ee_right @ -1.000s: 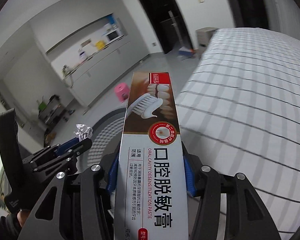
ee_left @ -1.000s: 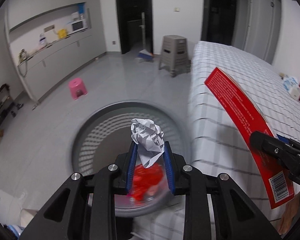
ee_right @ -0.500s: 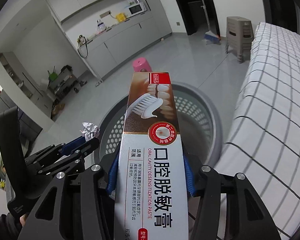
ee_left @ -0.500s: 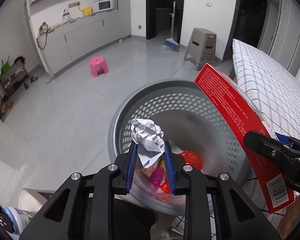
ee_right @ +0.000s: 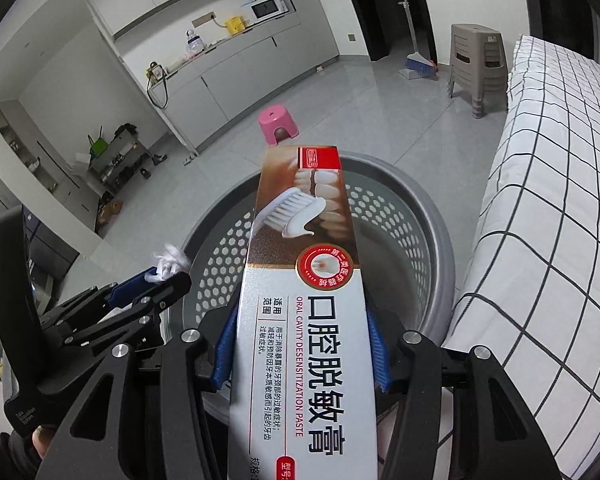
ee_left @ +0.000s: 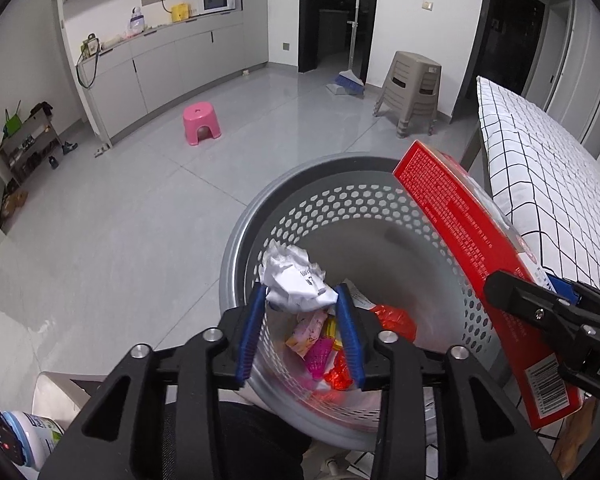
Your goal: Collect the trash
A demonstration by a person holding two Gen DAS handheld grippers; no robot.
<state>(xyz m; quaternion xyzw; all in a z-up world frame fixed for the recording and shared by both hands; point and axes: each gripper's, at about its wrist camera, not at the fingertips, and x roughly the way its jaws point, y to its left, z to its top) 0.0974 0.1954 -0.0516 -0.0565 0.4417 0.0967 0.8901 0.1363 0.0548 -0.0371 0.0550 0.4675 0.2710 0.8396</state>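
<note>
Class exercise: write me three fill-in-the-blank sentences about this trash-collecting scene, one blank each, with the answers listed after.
1. The crumpled paper sits between the fingers of the ____ gripper.
2. The right gripper carries a toothpaste ____.
3. Both grippers hang over a grey perforated ____.
4. The small stool on the floor is ____.

Answers: left; box; bin; pink

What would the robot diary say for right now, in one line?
left gripper: jaws just opening, paper ball between them | right gripper: shut on toothpaste box | both above trash bin
</note>
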